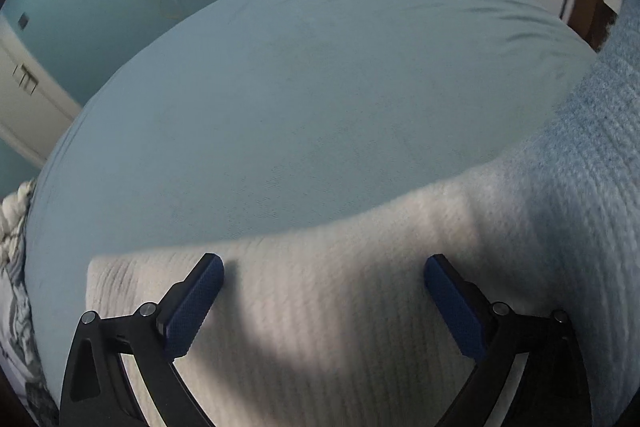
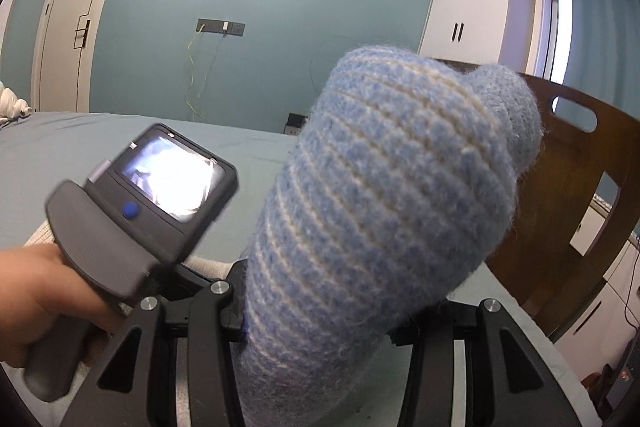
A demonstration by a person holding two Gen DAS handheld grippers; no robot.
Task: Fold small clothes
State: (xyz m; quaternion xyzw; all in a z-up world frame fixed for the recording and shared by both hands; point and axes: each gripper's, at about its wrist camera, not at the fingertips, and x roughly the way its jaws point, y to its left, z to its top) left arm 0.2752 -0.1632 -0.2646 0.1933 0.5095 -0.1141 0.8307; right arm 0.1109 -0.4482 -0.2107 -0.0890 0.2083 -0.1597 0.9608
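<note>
Our right gripper (image 2: 320, 311) is clamped on the blue striped sock (image 2: 384, 211), lifting its toe end above the bed (image 2: 80, 147), while our left gripper (image 1: 324, 291), jaws apart, hovers over its white cuff end (image 1: 280, 307). We judge the fold begun, not yet laid down.

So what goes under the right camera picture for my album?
Right tongs hold a fuzzy blue striped sock up over the bed.
</note>
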